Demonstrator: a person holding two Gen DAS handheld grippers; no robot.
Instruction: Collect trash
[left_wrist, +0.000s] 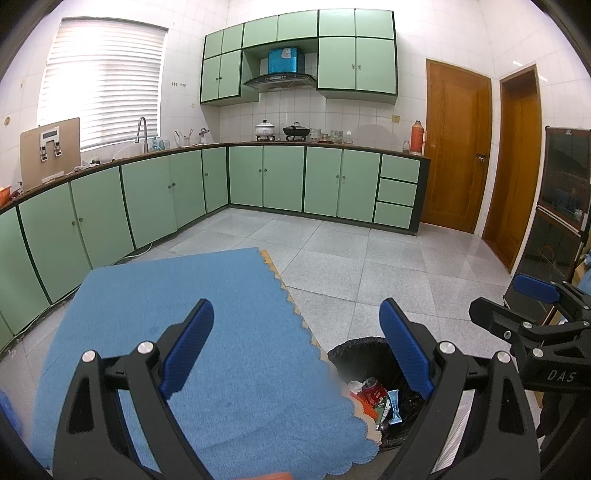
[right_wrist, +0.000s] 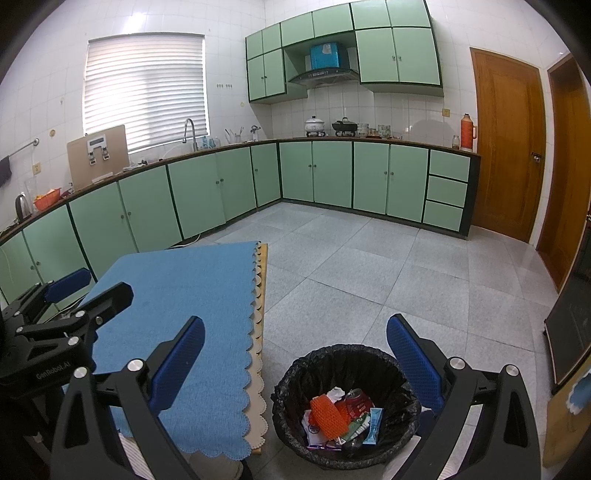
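Both tools are empty with their fingers spread wide: the left tool (left_wrist: 297, 350) hangs over the near edge of the blue-clothed worktop (left_wrist: 207, 314) in the lower centre of its view, and the right tool (right_wrist: 295, 373) hangs above the bin (right_wrist: 347, 406), which stands on the floor just beside the worktop's corner, lower centre of the right view. The trash sits inside the black liner: one orange mesh piece (right_wrist: 327, 413), one red can (right_wrist: 356, 400), one crumpled white scrap (right_wrist: 335, 394), one light blue wrapper (right_wrist: 373, 424) and one green wrapper (right_wrist: 358, 422); more may lie beneath, too tangled to count. The part of the cloth that shows carries nothing, so collecting looks largely done. To finish well, I would sweep both cameras across the cloth and the floor by the bin for strays, keep the fingers spread until one is framed between them, and release any find above the bin's middle, clear of its rim.
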